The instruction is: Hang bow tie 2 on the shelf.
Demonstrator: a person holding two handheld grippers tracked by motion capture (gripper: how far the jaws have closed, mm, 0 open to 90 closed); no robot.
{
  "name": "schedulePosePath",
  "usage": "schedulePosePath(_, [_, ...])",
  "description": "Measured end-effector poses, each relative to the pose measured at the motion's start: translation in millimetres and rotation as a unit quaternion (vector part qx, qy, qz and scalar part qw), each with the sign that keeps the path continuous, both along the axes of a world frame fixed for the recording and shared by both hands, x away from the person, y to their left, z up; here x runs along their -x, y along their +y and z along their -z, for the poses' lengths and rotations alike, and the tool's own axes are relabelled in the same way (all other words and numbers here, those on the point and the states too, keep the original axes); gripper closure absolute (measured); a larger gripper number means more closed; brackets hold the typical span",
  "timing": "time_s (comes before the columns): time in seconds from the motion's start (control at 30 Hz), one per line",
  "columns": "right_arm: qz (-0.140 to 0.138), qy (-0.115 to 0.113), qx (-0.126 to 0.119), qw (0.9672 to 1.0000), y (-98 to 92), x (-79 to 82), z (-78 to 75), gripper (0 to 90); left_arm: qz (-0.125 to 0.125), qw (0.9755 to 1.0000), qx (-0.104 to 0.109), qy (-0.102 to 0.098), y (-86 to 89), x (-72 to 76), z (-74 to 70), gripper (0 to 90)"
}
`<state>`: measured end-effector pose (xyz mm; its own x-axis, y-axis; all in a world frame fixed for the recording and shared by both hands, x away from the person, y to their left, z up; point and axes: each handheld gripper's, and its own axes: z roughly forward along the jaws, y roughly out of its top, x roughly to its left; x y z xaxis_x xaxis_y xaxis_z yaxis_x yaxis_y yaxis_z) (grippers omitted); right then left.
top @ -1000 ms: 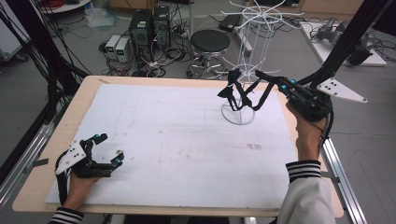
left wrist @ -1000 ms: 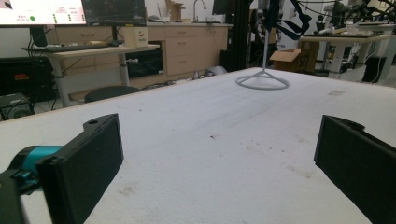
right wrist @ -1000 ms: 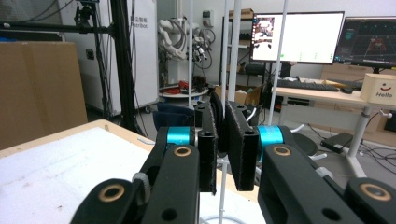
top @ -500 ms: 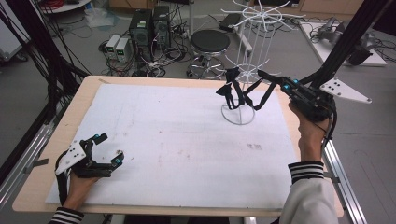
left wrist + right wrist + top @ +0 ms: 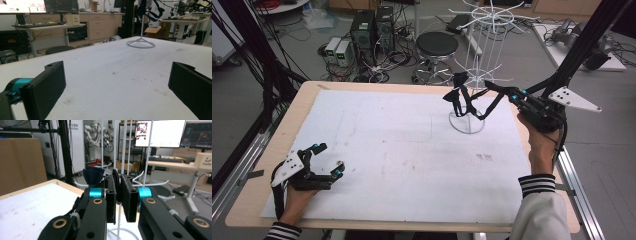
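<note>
A dark navy bow tie with a black strap hangs beside the white wire rack, above the rack's round base. My right gripper is at the far right of the table, shut on the strap. In the right gripper view the right gripper has its pads pinched on the dark strap, with the navy bow just beyond on the left and the rack's white rods behind. My left gripper rests open on the table's near left, and in its own view the left gripper has nothing between its jaws.
A white sheet covers the wooden table. The rack's base stands far across the sheet in the left gripper view. A round stool, computers and cables sit on the floor behind the table. Black frame posts rise at the right.
</note>
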<state>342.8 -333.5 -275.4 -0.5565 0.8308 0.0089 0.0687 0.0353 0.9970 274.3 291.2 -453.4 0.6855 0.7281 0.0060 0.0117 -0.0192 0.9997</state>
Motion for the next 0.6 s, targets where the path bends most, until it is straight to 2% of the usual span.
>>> schedulePosePath(0.27, [0.003,0.015,0.004,0.9999,1.2,1.3,9.4,83.3,0.000,1.0000,-0.002,-0.001,0.0,0.0,-0.1,1.7])
schedulePosePath(0.6, [0.007,0.035,0.025,0.9991,7.0,-2.9,16.3,83.3,0.000,1.0000,-0.002,-0.001,-0.1,0.2,0.0,1.7])
